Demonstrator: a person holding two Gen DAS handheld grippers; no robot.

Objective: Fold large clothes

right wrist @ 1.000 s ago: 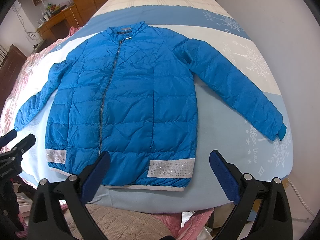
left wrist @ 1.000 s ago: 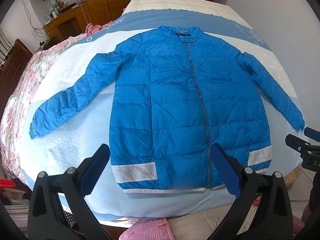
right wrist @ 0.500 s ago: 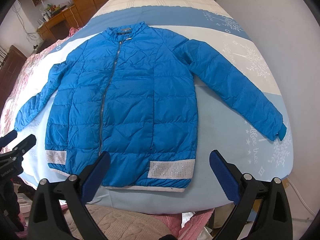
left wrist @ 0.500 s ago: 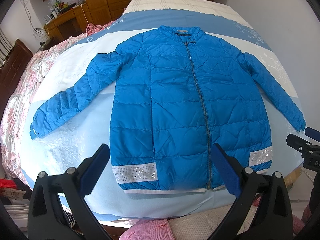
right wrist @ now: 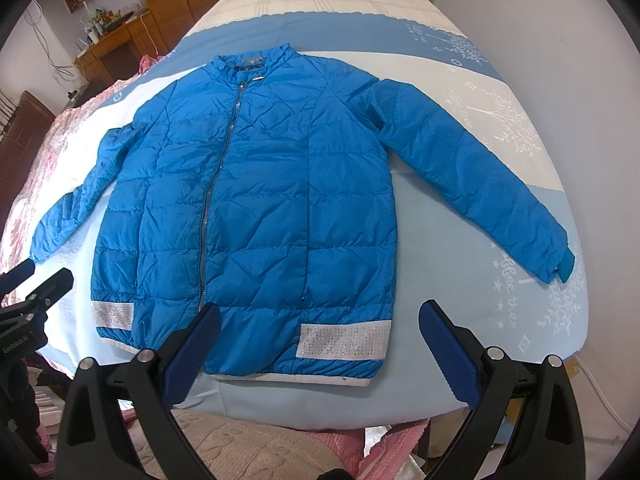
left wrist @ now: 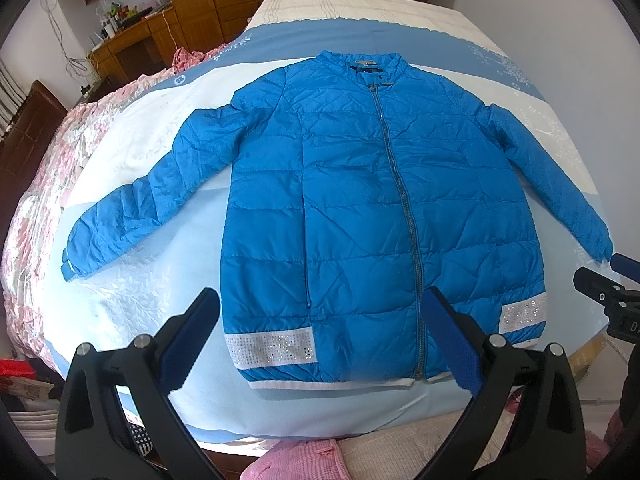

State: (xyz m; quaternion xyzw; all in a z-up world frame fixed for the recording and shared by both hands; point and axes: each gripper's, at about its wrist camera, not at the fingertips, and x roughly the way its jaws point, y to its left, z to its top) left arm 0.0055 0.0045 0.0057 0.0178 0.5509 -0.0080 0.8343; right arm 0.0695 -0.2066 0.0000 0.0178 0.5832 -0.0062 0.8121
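The blue quilted jacket [left wrist: 372,200] lies face up and zipped on the bed [left wrist: 360,32], collar toward the far end, both sleeves spread out to the sides and the hem close to the near edge. The left claw [left wrist: 320,332] hangs above the hem with its jaws spread wide and nothing between them; the right claw [right wrist: 320,344] hovers over the other hem corner, likewise wide apart and empty. The likeliest trouble is the fabric itself: the shell looks slick and puffy, so a pinch that takes only the top layer would probably slide off or lift the front panel away from the back, leaving a lopsided fold. The hem [right wrist: 296,378] sits so near the bed's edge that a tug toward the person could drag the whole jacket off onto the clutter below. The right sleeve [right wrist: 472,176] reaches almost to the wall-side edge of the bed, and a loose fold could let its cuff trail off. Trapped air may also make any fold spring back. Much is hard to read: the fisheye bends the bed's edges, the claws cover parts of the hem, the jacket's underside is unseen, and the heaped pink cloth [left wrist: 304,460] below the bed is cut off.
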